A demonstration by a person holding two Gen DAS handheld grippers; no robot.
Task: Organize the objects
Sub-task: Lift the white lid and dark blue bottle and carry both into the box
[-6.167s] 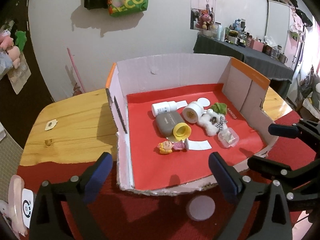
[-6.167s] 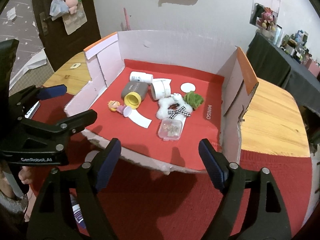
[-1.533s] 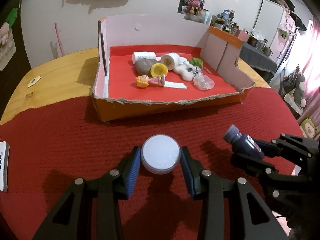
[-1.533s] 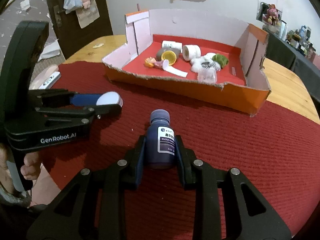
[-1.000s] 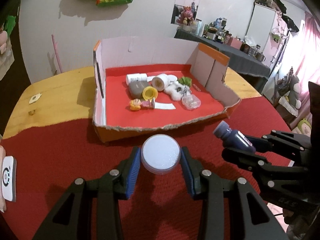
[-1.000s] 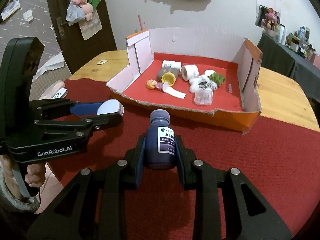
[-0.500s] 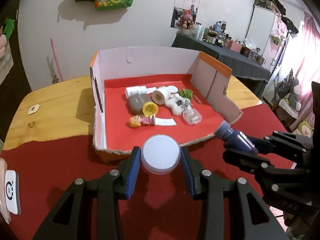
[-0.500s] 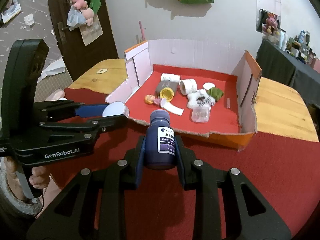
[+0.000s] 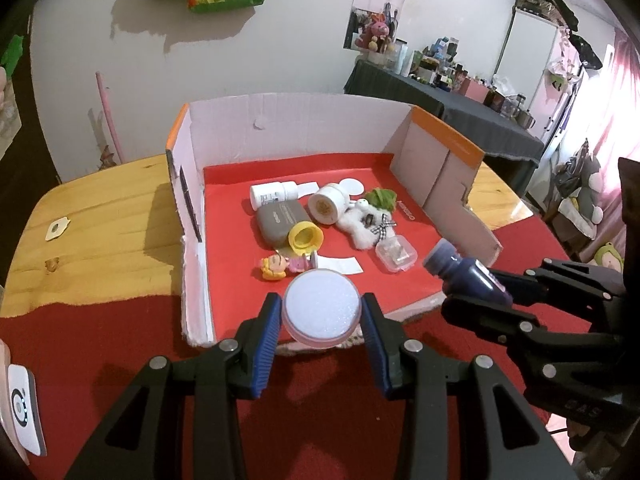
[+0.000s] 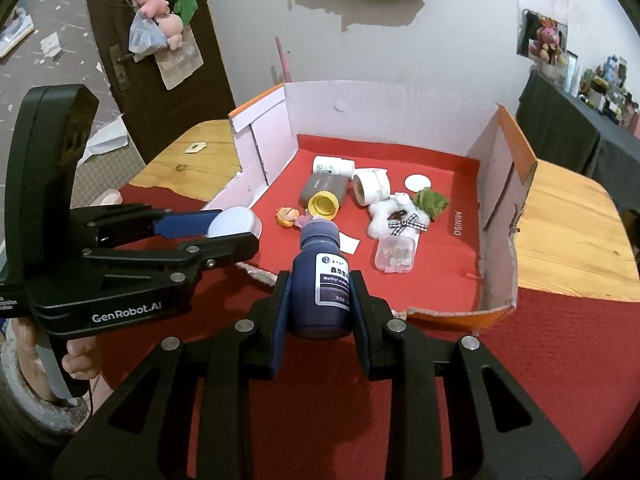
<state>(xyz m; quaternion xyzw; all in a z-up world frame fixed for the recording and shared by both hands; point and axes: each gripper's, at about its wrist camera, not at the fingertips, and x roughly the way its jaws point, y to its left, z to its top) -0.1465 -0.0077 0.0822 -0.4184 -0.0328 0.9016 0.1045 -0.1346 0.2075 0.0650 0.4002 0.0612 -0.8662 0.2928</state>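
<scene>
Both grippers now at box edge: left clamps jar, right clamps bottle; drop-off left, rest already inside.

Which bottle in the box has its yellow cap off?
The grey bottle lying beside the white bottle; its yellow cap hangs open, while the white one stays capped.

left gripper is clamping round white jar | right gripper is gripping dark bottle | both are hovering at cardboard box
</scene>
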